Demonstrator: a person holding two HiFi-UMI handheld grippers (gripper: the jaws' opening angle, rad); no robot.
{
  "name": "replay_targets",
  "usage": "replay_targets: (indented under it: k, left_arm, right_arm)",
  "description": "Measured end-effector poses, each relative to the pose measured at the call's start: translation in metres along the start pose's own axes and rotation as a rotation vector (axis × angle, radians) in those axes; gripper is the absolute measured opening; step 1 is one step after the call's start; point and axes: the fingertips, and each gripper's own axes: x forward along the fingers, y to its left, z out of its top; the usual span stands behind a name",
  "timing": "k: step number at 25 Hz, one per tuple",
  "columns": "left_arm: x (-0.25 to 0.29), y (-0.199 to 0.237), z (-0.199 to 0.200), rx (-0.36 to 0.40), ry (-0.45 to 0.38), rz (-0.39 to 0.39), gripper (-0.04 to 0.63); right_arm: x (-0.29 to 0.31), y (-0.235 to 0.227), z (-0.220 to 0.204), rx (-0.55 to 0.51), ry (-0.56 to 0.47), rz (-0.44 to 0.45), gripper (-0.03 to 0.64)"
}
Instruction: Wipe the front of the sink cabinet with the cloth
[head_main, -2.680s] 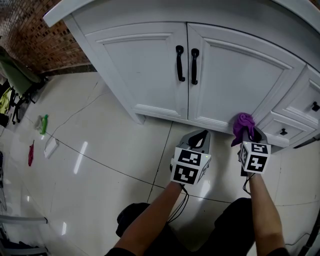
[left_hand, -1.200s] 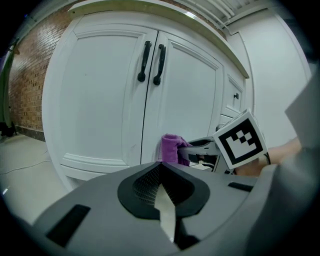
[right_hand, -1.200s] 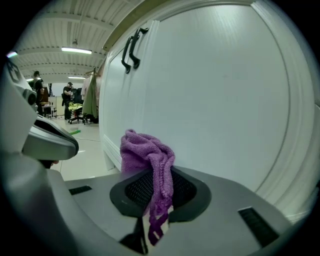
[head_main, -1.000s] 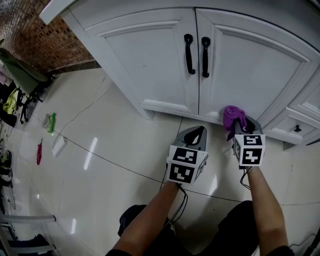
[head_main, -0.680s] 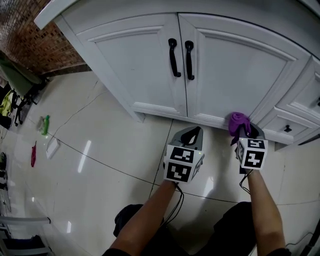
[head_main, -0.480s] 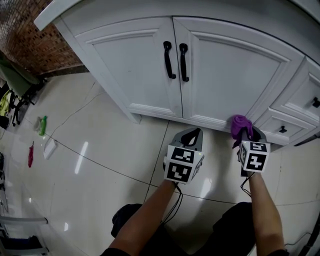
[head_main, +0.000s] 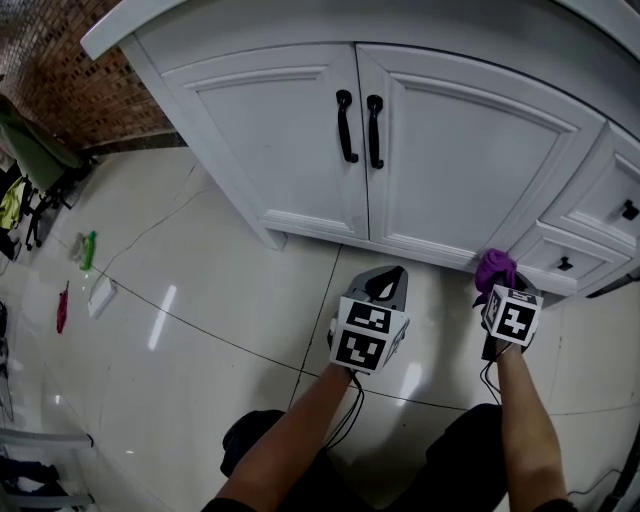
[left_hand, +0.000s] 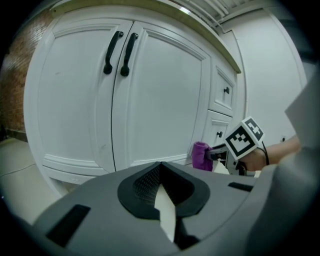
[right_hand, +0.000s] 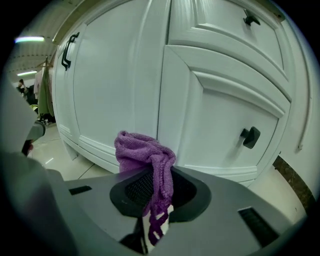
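Room: glossy cream tile floor (head_main: 200, 300) with dark grout lines and light glare, brick wall (head_main: 60, 70) at the far left, white sink cabinet (head_main: 290, 130) along the far edge of the floor under a white countertop lip (head_main: 130, 25). The cabinet front has two panelled doors with a pair of black vertical handles (head_main: 357, 125) at the centre seam. Stacked drawers with black knobs (head_main: 565, 263) sit on its right end. Near the floor's left edge lie small loose items: a green one (head_main: 88, 248), a white one (head_main: 102, 293) and a red one (head_main: 62, 305). Readable marks: only the black-and-white square markers on the gripper cubes (head_main: 365, 335), and those are patterns, not text. Right gripper (right_hand: 150, 227): jaws clamped on the purple cloth (right_hand: 142, 150). The cloth's bunched top sticks out past the tips, at the cabinet's bottom rail by the seam between right door and lowest drawer. It's just at the surface, can't confirm contact. Left gripper (left_hand: 165, 215): jaws closed together with nothing between them, held low over the floor in front of the door seam, apart from the cabinet.
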Motion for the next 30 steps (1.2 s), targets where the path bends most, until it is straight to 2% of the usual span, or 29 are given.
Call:
replay_targets:
  k: [7,10,15,24,30]
  left_arm:
    - [-0.01,0.004,-0.01,0.029,0.008,-0.013,0.005]
    - [-0.015,0.009,-0.011,0.03,0.01,-0.006,0.005]
    - [-0.024,0.027,-0.014,0.011,0.019,0.026,0.005]
    - [-0.047,0.059,-0.014,0.004,0.013,0.082,0.005]
    - [-0.062,0.079,-0.016,-0.005,0.004,0.101,0.005]
  right_arm:
    - [0.015,0.018,-0.007,0.005,0.012,0.017,0.071]
    - [0.02,0.034,-0.008,0.015,0.015,0.05,0.071]
    - [0.025,0.081,0.0,-0.023,0.008,0.135,0.071]
    - [0.031,0.176,0.022,-0.016,-0.019,0.281,0.071]
    - [0.035,0.221,0.032,-0.056,-0.029,0.339,0.071]
